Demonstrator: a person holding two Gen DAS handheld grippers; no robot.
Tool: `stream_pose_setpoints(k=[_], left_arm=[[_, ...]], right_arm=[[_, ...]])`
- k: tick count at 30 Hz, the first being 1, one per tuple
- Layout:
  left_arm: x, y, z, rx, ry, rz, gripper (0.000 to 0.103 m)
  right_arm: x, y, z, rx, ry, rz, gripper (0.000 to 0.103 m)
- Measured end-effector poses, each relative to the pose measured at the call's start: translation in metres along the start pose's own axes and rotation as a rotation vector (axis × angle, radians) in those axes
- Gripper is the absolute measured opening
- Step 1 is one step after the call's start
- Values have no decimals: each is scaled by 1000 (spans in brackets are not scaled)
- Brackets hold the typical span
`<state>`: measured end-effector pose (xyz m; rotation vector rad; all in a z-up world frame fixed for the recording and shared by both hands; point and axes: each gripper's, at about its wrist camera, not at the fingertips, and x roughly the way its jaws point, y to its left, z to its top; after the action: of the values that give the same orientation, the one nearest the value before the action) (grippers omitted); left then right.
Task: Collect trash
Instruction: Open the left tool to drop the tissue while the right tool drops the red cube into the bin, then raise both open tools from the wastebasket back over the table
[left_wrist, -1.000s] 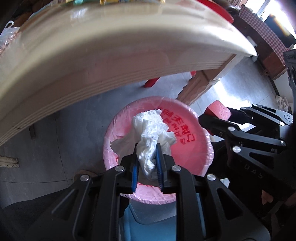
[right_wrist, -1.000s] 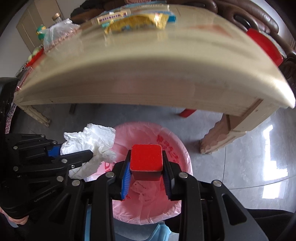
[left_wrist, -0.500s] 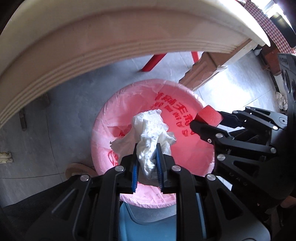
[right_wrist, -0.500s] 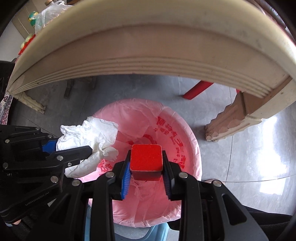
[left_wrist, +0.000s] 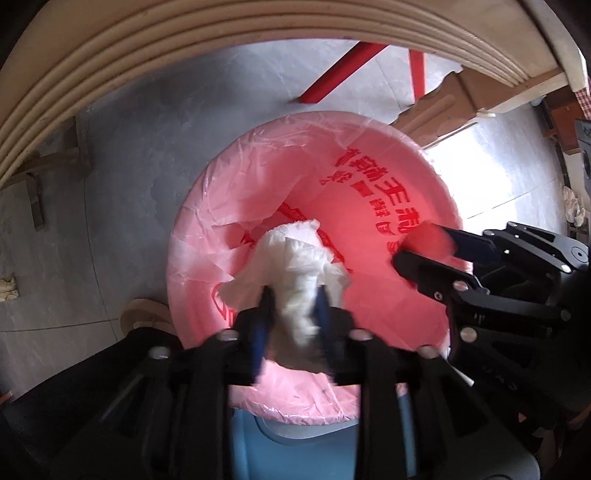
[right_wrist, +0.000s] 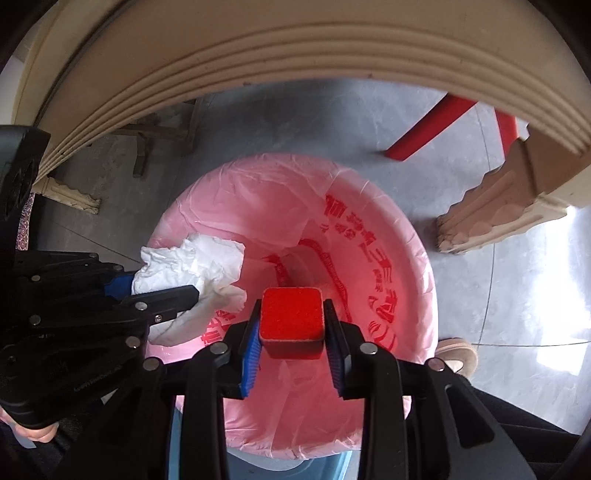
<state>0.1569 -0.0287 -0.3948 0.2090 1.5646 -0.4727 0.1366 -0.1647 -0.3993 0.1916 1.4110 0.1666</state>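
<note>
Both our jaws are opening over the pink-lined bin (right_wrist: 388, 229): left gripper (left_wrist: 293, 314) releasing soft, light tissue (left_wrist: 295, 266), right gripper (right_wrist: 291, 330) seemingly clear of the stiff red block (right_wrist: 291, 319)

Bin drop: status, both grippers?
Left gripper opening, tissue between jaws. Right gripper opening, red block between jaws. Both over pink-lined bin. Nothing in the way.

We are seeing the lined bin (right_wrist: 373, 236) sitting at frame centre on the floor (right_wrist: 258, 125), the table edge (right_wrist: 295, 48) arching across the top. The tissue (right_wrist: 199, 262) is hanging over the bin's left rim, the block (right_wrist: 291, 319) over its middle, a table leg (right_wrist: 495, 218) standing right.
</note>
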Motion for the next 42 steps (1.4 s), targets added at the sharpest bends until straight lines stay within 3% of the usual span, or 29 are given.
stream_pose_setpoints(k=[4, 5, 9, 18, 25, 29, 33, 39, 40, 42], left_arm=[[4, 5, 3, -26, 28, 36, 46], [5, 7, 3, -41, 36, 34, 52], [6, 7, 3, -38, 44, 57, 55], [-1, -2, 1, 8, 14, 109, 57], [-25, -9, -6, 37, -22, 114, 60], [-62, -8, -15, 18, -99, 101, 61], [-118, -3, -24, -17, -221, 79, 62], [-209, 12, -27, 3, -384, 153, 67], [-224, 16, -25, 7, -407, 164, 67], [-253, 23, -19, 18, -444, 174, 69]], right_arm=[[-1, -5, 2, 24, -17, -29, 58], [-1, -7, 2, 36, -19, -18, 58], [0, -8, 2, 39, -13, -23, 58], [-7, -17, 5, 88, -20, 6, 58], [-33, -21, 5, 112, -77, 10, 58], [-67, -16, 3, 111, -153, 5, 58], [-112, -5, 2, 91, -258, -8, 65], [-186, 13, 16, 21, -379, 23, 65], [-194, 13, 20, 16, -387, 40, 66], [-218, 17, 33, -7, -411, 80, 79]])
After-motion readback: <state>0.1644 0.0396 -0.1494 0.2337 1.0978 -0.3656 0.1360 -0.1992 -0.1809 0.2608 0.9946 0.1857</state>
